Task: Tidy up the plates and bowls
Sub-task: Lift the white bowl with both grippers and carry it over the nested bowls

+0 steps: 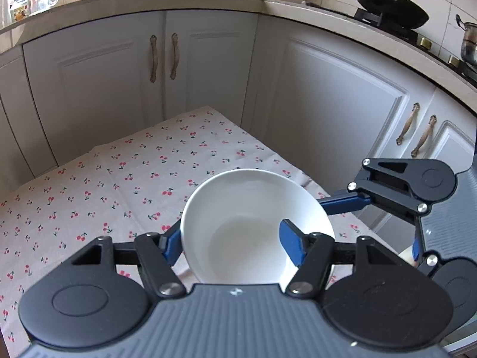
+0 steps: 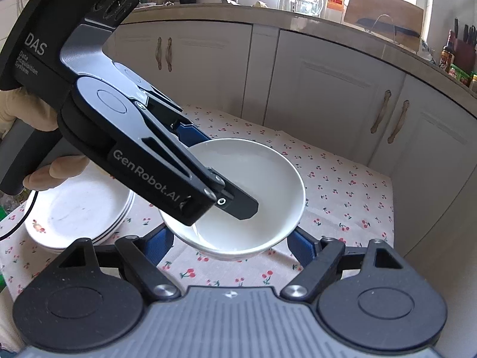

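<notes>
A white bowl (image 1: 253, 208) hangs just above the cherry-print tablecloth (image 1: 119, 179), tilted toward the left wrist camera. My left gripper (image 1: 231, 244) is shut on its wall, with one blue finger (image 1: 290, 244) inside the bowl and the other outside. In the right wrist view the same bowl (image 2: 262, 179) sits between the pads of my right gripper (image 2: 229, 246), which press on its two sides. The left gripper's black fingertip (image 2: 241, 205) reaches into the bowl from the upper left. A stack of white plates (image 2: 77, 208) lies on the cloth to the left.
White cabinet doors (image 1: 208, 68) close off the far side and the right of the table. The counter above holds jars, a wok (image 1: 387, 3) and a pot. A gloved hand (image 2: 18, 110) grips the left gripper's handle.
</notes>
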`<state>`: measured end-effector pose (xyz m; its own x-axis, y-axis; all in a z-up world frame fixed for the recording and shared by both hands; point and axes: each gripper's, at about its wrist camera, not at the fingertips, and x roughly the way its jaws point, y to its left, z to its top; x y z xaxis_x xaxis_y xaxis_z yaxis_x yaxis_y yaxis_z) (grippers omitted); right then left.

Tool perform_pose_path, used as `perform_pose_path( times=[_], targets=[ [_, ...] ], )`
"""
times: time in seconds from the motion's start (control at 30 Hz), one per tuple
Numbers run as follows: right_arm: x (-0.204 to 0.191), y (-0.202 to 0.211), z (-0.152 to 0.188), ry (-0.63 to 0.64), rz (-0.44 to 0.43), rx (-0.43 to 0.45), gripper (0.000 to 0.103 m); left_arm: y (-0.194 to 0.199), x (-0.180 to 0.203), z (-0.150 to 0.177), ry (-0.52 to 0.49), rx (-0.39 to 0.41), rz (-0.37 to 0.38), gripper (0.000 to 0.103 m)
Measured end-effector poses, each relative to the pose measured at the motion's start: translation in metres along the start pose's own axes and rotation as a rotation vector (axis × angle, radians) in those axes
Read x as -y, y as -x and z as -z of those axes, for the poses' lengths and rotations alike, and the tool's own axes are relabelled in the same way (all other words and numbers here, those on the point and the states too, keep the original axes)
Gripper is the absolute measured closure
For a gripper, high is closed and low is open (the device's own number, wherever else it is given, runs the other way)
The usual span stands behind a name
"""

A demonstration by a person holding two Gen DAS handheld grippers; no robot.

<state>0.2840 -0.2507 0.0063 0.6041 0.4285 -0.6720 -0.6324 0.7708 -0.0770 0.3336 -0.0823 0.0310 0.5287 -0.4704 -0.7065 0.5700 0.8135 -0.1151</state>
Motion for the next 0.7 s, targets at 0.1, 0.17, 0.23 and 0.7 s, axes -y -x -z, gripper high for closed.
perform_pose_path(
  times=[0.1, 0.17, 0.23, 0.7],
  targets=[
    [-0.009, 0.010, 0.005, 0.008, 0.012, 0.005, 0.016, 0.009, 0.010, 0.004, -0.010, 0.001, -0.002, 0.038],
    [-0.013, 0.015, 0.009, 0.010, 0.014, 0.007, 0.016, 0.014, 0.015, 0.007, -0.019, 0.000, -0.006, 0.038],
    [-0.016, 0.020, 0.012, -0.001, 0.006, 0.005, 0.016, 0.017, 0.020, 0.011, -0.029, -0.004, -0.012, 0.038],
    [-0.041, 0.051, 0.038, -0.009, -0.007, -0.007, 0.016, 0.041, 0.048, 0.042, -0.031, -0.010, 0.025, 0.033]
  ],
)
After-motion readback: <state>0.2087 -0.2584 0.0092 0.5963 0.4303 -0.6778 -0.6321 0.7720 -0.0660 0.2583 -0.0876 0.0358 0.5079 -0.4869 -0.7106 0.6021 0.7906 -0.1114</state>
